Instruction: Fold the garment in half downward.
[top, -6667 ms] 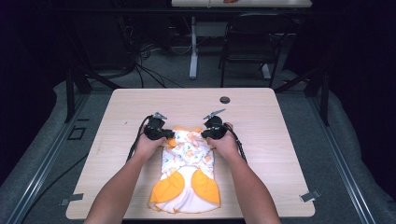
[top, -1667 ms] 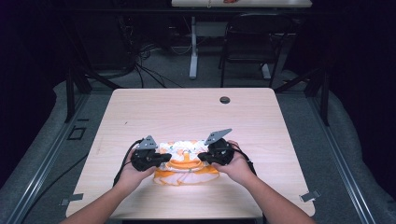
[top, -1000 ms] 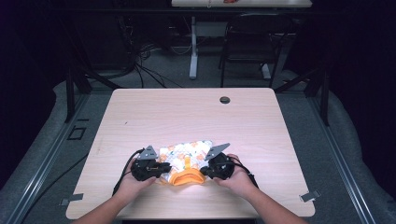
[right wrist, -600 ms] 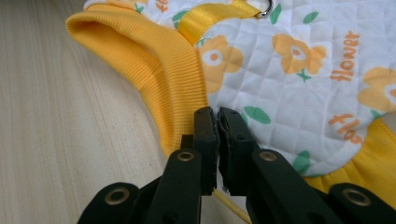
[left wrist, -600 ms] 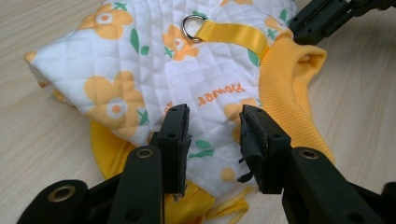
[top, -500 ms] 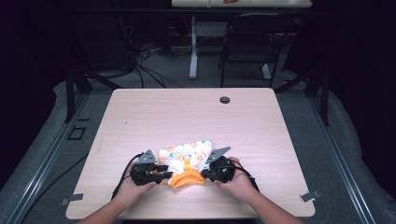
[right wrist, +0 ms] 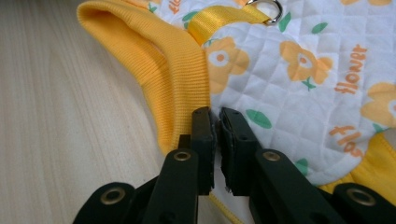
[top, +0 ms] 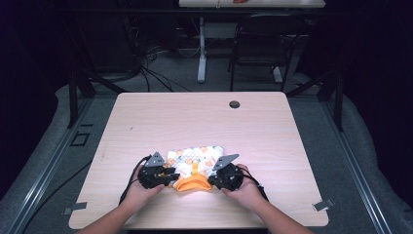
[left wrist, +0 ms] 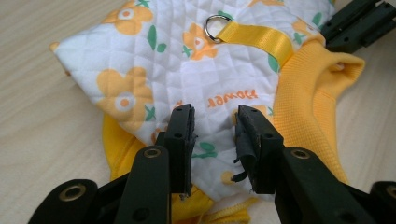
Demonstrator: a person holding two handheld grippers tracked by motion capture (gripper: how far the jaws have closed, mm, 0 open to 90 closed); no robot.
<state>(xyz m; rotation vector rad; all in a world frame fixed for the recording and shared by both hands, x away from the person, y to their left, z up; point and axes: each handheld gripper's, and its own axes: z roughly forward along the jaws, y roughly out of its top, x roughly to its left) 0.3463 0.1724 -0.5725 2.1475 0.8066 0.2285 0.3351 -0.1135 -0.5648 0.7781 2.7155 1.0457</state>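
A small quilted white garment (top: 195, 158) with orange flowers lies folded near the table's front edge, its yellow ribbed collar (top: 192, 184) facing the person. My left gripper (top: 171, 175) (left wrist: 214, 116) stands open at the garment's (left wrist: 154, 70) left end; its jaws have just been closing a little, and the cloth lies under them, unpinched. My right gripper (top: 212, 180) (right wrist: 215, 114) sits at the seam between collar (right wrist: 173, 60) and quilt (right wrist: 289, 60). Its jaws have just been opening and stand a narrow gap apart. A yellow strap ends in a metal ring (left wrist: 217, 25).
The light wooden table (top: 272, 146) has a dark cable hole (top: 234, 104) at the back. A chair (top: 263, 44) and cables stand on the floor behind it. Small clamps (top: 321, 204) sit at the front corners.
The garment, once spread out flat, has been folded toward the person. Both hands came back to the front edge. In the last second the left jaws opened off the cloth.
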